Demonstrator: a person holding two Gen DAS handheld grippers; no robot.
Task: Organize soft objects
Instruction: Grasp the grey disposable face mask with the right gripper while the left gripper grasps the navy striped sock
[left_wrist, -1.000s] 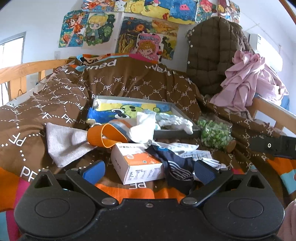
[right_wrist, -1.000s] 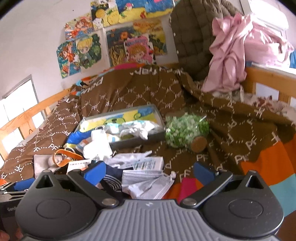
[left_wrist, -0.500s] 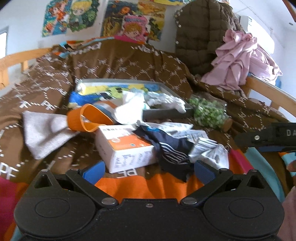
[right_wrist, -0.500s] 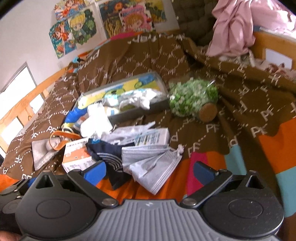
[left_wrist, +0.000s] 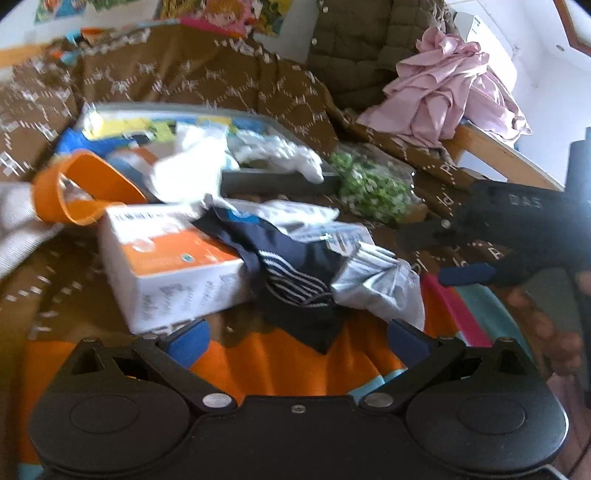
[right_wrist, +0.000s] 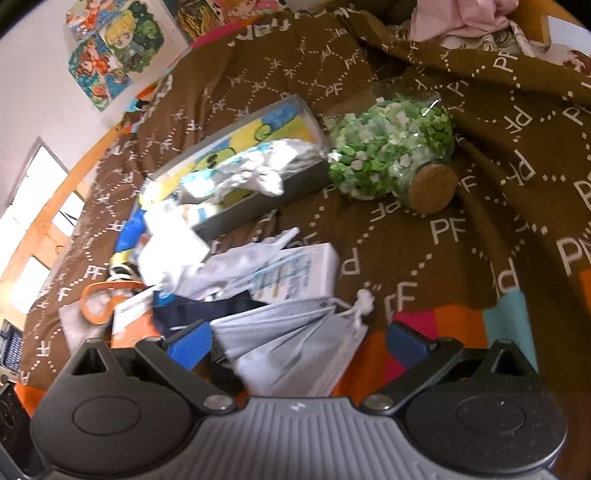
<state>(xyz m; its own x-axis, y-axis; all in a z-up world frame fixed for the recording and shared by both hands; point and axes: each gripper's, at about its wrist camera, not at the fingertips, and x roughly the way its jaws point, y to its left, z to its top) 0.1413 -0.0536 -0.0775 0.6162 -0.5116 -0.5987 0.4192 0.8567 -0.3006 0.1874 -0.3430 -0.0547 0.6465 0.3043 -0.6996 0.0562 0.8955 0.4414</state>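
Masks, a pleated grey stack (right_wrist: 295, 354), lay right between the right gripper's (right_wrist: 297, 343) spread, empty jaws, fanned on the orange patch of the bedspread (right_wrist: 480, 184). Just left of the masks, the navy striped sock (left_wrist: 295, 280) sat ahead of the left gripper (left_wrist: 297, 338), whose jaws were also wide apart and holding nothing. In the left wrist view the right gripper (left_wrist: 465, 275) showed beside the masks, close in.

Left of the masks again, the sock draped partly over an orange-and-white carton (left_wrist: 173, 266). Just beyond the masks lay a flat white packet (right_wrist: 295, 273) and crumpled plastic wrap (right_wrist: 229, 266). Farther back from the masks stood the grey tray (right_wrist: 266, 192) with white cloth (right_wrist: 258, 173) spilling over its rim, and to the right of that a cork-stoppered jar of green bits (right_wrist: 391, 155), lying on its side.

My read: those masks would be featherweight and floppy, and the loose layers could slide apart. Pinching across the whole stack near the knotted ear loops (right_wrist: 362, 306) looked safest. The sock should be soft and forgiving; any bunched fold would do.
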